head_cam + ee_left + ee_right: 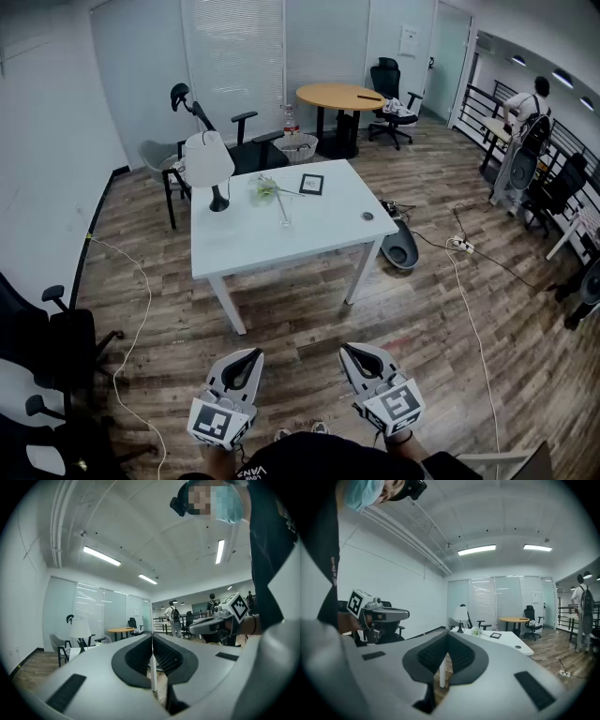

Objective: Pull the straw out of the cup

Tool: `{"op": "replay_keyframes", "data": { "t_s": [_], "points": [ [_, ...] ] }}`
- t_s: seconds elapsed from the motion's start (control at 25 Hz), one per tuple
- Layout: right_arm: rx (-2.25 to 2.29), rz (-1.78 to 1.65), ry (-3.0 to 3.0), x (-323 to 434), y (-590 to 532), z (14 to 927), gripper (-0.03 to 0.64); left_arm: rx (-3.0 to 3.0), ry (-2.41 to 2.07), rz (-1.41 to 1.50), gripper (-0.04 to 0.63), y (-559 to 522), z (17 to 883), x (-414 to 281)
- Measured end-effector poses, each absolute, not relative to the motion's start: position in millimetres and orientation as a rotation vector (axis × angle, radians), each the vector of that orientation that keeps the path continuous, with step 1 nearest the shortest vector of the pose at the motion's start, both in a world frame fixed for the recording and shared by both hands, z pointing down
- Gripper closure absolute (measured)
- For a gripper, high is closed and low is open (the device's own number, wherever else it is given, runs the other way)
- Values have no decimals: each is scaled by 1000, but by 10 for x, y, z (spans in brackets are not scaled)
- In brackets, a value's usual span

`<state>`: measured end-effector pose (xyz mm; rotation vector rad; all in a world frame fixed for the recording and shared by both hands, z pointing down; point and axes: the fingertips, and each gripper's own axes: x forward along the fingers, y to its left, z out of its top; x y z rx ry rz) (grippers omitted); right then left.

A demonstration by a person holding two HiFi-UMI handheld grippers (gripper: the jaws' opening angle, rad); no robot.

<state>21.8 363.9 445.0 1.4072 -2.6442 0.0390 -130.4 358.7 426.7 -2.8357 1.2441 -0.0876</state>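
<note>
A clear cup (284,219) stands near the middle of the white table (244,248), with a thin straw (280,201) leaning out of it to the upper left. Both grippers are far from it, held close to my body over the wooden floor. My left gripper (255,354) is shut with nothing between its jaws; its tips (152,635) meet in the left gripper view. My right gripper (346,350) is shut too and holds nothing; its tips (446,634) touch in the right gripper view. Each gripper view shows the other gripper off to the side.
On the table stand a white lamp (208,161), a small green plant (263,189), a picture frame (311,184) and a small dark disc (367,217). Office chairs (248,141) and a round wooden table (340,96) lie behind. Cables (469,281) cross the floor. A person (527,111) stands far right.
</note>
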Motion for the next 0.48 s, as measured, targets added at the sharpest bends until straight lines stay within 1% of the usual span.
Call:
{"op": "replay_keyframes", "data": {
  "t_s": [0.48],
  "points": [
    [1405,39,-2684,269,3616,4451,600,-2844,1228,-90,583,3546,4291,-1227]
  ]
}}
